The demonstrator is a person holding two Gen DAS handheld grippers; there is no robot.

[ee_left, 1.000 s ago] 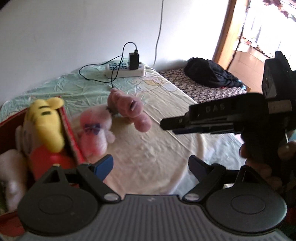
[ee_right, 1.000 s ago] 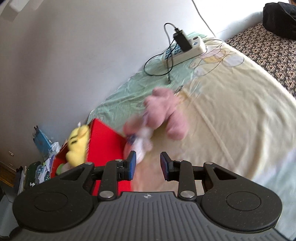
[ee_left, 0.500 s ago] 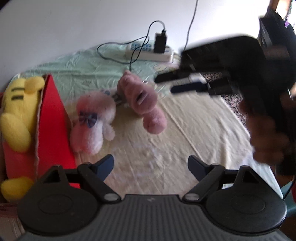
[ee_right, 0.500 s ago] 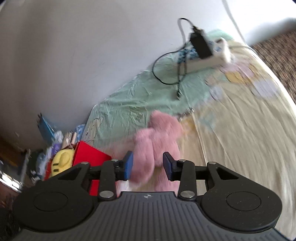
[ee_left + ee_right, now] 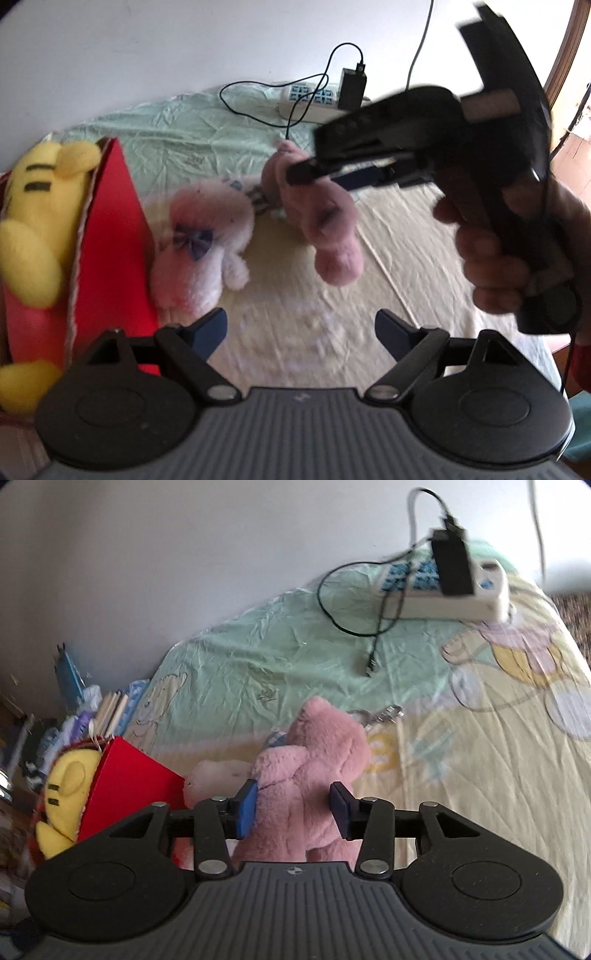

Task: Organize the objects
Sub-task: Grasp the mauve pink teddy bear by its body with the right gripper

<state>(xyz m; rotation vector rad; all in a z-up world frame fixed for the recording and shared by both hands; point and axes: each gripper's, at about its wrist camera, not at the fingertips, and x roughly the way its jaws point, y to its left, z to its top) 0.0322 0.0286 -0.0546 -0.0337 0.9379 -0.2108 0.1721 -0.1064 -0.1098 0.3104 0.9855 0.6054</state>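
Observation:
A dusty pink plush toy point(image 5: 328, 225) lies on the bed sheet, with a paler pink plush with a purple bow point(image 5: 199, 251) beside it on the left. A red box point(image 5: 107, 240) at the left holds a yellow plush point(image 5: 40, 206). My right gripper point(image 5: 293, 808) is open and straddles the dusty pink plush point(image 5: 317, 771), one pad on either side of its body. In the left wrist view the right gripper point(image 5: 317, 177), held by a hand point(image 5: 495, 266), reaches over that plush. My left gripper point(image 5: 301, 325) hangs open over bare sheet, holding nothing.
A white power strip point(image 5: 450, 594) with a black charger and cable lies at the far side of the bed by the wall. Books and clutter point(image 5: 92, 712) are stacked behind the red box point(image 5: 125, 779). The pale plush point(image 5: 214, 775) touches the box.
My right gripper has moved down and forward onto the dusty pink plush, and its jaws stand wider than before. My left gripper has stayed open and shifted slightly closer to the toys.

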